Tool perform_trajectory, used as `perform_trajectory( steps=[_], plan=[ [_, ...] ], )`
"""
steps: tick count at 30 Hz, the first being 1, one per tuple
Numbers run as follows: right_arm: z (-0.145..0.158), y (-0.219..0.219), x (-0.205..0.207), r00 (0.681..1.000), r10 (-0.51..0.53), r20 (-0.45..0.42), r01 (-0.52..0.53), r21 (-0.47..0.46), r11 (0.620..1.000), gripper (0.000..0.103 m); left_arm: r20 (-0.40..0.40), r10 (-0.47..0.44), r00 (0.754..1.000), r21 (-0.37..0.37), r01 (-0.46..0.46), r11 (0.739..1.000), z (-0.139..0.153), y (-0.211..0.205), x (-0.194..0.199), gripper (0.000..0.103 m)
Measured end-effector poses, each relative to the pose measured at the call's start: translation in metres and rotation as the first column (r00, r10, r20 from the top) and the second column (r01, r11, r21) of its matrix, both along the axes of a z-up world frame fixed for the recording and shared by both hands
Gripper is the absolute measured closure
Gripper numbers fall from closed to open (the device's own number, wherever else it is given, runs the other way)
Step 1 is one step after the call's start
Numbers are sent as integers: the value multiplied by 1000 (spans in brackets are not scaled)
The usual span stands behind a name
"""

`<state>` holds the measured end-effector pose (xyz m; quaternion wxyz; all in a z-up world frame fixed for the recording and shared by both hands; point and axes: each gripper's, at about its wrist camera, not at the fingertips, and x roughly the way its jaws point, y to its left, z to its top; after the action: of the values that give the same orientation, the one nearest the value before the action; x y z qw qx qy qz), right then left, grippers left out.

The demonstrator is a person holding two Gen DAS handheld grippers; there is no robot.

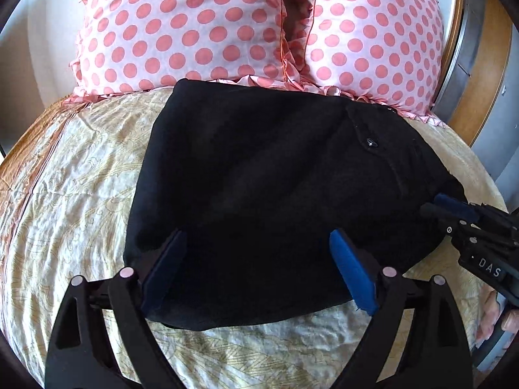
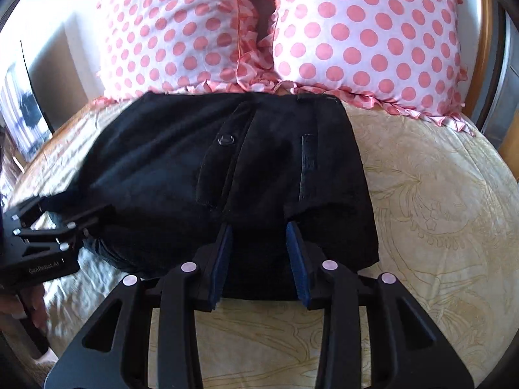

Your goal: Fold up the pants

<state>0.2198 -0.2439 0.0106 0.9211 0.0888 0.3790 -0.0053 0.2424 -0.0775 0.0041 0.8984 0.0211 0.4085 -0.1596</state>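
Black pants (image 1: 259, 175) lie folded into a compact block on the bed, back pocket with a button (image 1: 370, 143) facing up; they also show in the right wrist view (image 2: 233, 168). My left gripper (image 1: 258, 243) is open, its blue pads wide apart over the near edge of the pants. My right gripper (image 2: 259, 233) is open with a narrower gap, fingers resting on the near edge of the pants. Each gripper shows in the other's view: the right one (image 1: 454, 207) at the pants' right edge, the left one (image 2: 68, 214) at their left edge.
The bed has a cream patterned cover (image 1: 74, 194), also seen in the right wrist view (image 2: 438, 194). Two pink polka-dot pillows (image 1: 181, 29) (image 2: 366, 39) stand just behind the pants. A wooden bed frame (image 1: 480, 74) runs along the right.
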Motion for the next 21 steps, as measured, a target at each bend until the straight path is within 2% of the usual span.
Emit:
perform_trajectory(
  steps=[1,3,5,11,15,18,21],
  plan=[
    [3,1,-4,1000,0,19,0,11,1000,53,11,3,1000,1,-3,1000,2,1,-4,12],
    [9,6,-18,997,-11,76,11,6,1000,30,33,6,999,2,-6,1000,6,4,-13,5],
    [13,11,-30,993,-34,117,35,-11,999,23,53,22,998,4,-22,1000,10,7,-23,2],
    [11,25,-58,986,-76,145,75,13,997,22,66,56,996,25,-58,998,13,15,-49,2],
    [8,39,-77,977,-100,190,113,-61,992,22,38,82,996,14,-82,997,7,26,-64,2],
    [6,43,-89,970,-120,210,139,-78,987,21,56,128,990,9,-128,992,6,38,-78,2],
    [4,52,-99,964,-132,230,166,-133,977,21,93,161,983,18,-164,986,9,48,-94,2]
  ],
)
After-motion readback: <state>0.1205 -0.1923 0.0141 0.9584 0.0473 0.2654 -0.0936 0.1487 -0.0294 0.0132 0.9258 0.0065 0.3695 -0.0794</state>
